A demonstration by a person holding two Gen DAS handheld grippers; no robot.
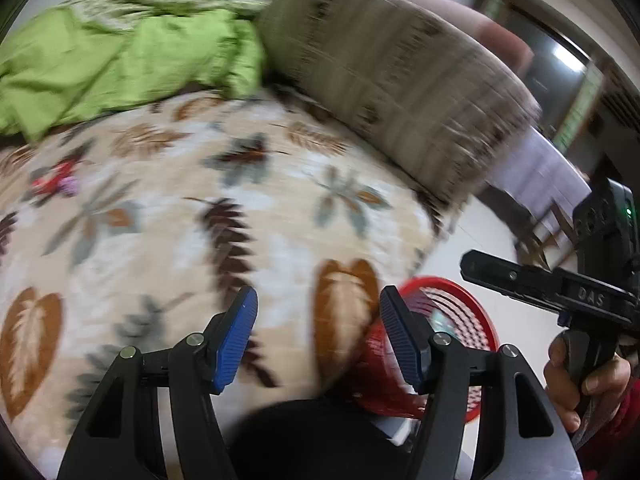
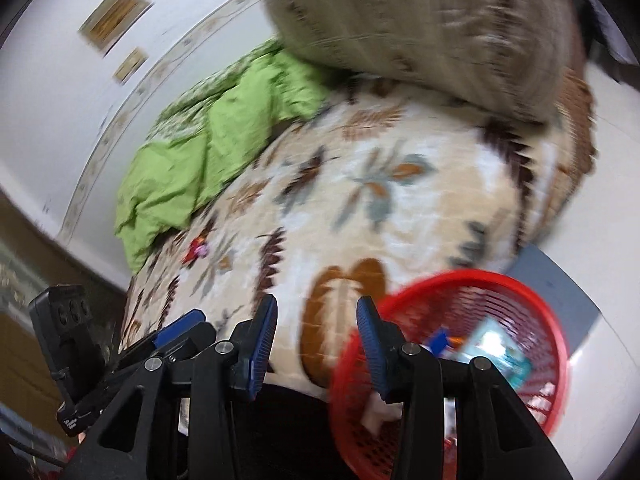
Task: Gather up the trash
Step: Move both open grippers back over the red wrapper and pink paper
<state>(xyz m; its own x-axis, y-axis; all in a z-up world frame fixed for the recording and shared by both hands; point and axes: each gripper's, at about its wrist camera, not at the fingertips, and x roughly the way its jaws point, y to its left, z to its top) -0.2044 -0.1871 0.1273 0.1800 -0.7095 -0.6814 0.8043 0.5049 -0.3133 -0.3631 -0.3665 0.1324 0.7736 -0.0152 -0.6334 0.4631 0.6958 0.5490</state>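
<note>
Right now both views are motion-blurred, details soft. Left gripper (image 1: 318,308) hangs over the bed (image 1: 180,208), its blue-padded fingers (image 1: 236,336) spread wide with nothing between them. Right gripper (image 2: 316,314) likewise has its fingers (image 2: 260,344) well apart and holds nothing; in the left wrist view it shows at the far right edge, gripped by the person's right hand (image 1: 576,376). Red mesh basket (image 2: 460,360) sits low beside the near edge of the bed, under and to the right of both grippers; whether it rests on the floor I cannot tell. Inside the basket: a teal shiny wrapper (image 2: 500,352) and some blue and white scraps, too blurred to name. One small red and pink piece of trash (image 1: 54,182) lies on the bed's leaf-patterned blanket, well apart from both grippers, toward the far left side near the green quilt (image 1: 120,60). Green quilt is bunched at the head of the bed, touching a brown striped pillow (image 1: 380,72) that lies along the bed's right side. White wall (image 2: 60,92) behind with framed pictures. Left gripper's body shows at the lower left of the right wrist view.
</note>
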